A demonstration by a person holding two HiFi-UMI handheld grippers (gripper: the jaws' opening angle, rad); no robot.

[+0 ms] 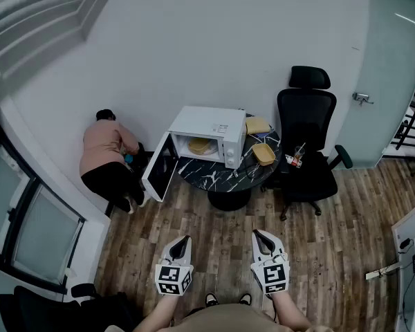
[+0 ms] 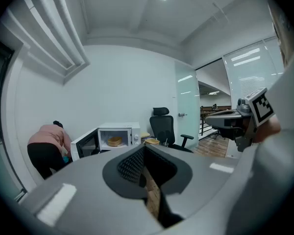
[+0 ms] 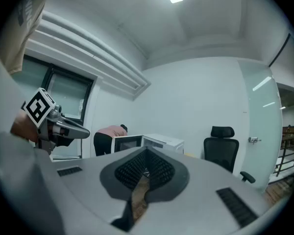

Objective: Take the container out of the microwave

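The white microwave stands on a small round black marble table, its door swung open to the left. Inside sits a tan container, also visible in the left gripper view. Both grippers hover far back from it, over the wooden floor at the near edge of the head view. My left gripper is shut with nothing in it. My right gripper is likewise shut and empty. Each shows in the other's view: right gripper, left gripper.
Two more tan containers lie on the table right of the microwave. A black office chair stands to the right with small items on its seat. A person crouches against the wall, left of the open door. Wooden floor separates me from the table.
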